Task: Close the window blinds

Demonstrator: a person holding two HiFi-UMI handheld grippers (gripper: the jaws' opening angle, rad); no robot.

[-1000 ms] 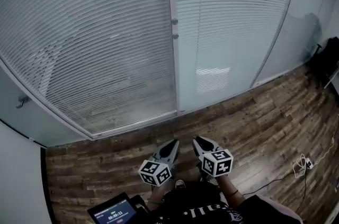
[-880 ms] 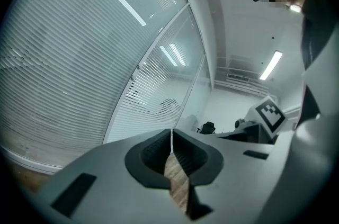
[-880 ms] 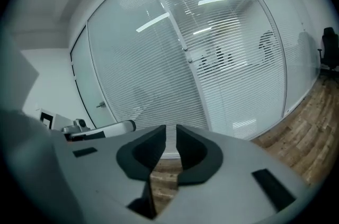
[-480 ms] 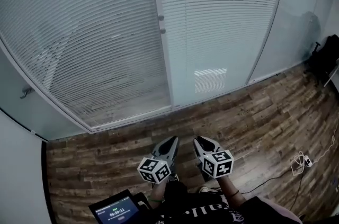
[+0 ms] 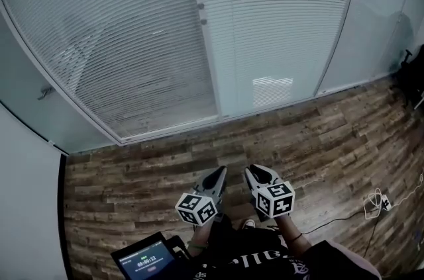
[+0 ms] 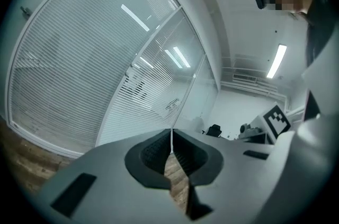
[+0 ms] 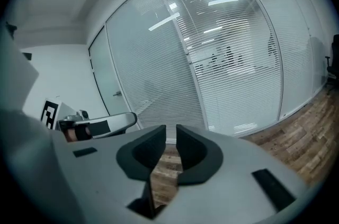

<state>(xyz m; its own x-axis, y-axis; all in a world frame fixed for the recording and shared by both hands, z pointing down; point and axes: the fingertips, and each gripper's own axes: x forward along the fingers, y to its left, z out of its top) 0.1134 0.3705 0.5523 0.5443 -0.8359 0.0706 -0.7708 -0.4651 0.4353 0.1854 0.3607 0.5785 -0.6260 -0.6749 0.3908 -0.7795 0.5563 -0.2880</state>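
Both hands are held low and close to the person's body, side by side, the two tools pointing away toward the glass wall [image 5: 218, 100]. The left gripper [image 5: 217, 173] lies about level, with its jaws clenched: the tips meet and nothing is between them [image 6: 171, 133]. The right gripper [image 5: 254, 171] tips slightly downward. Its jaws are released by a narrow gap and only floor shows through it [image 7: 170, 134]. Each tool carries one cube with square markers, and each shows at the edge of the other's view.

The blinds [image 5: 112, 40] are far ahead, well apart from both tools. Two slatted panels stand side by side behind glass, divided by an upright frame post that carries two small knobs [image 5: 202, 14]. The left panel looks pale and milky. In the right panel [image 5: 278, 14], dark shapes show between the slats near the top. A plain glass pane without slats stands further right, and a door handle [image 5: 45, 92] sits on the wall at the far left.

The floor [image 5: 318, 140] is of dark wooden planks. A thin cable [image 5: 379, 202] lies on it at the near right. A small lit screen [image 5: 147, 261] sits near the person's left side. Long ceiling lights [image 6: 277, 61] show in the left gripper view.
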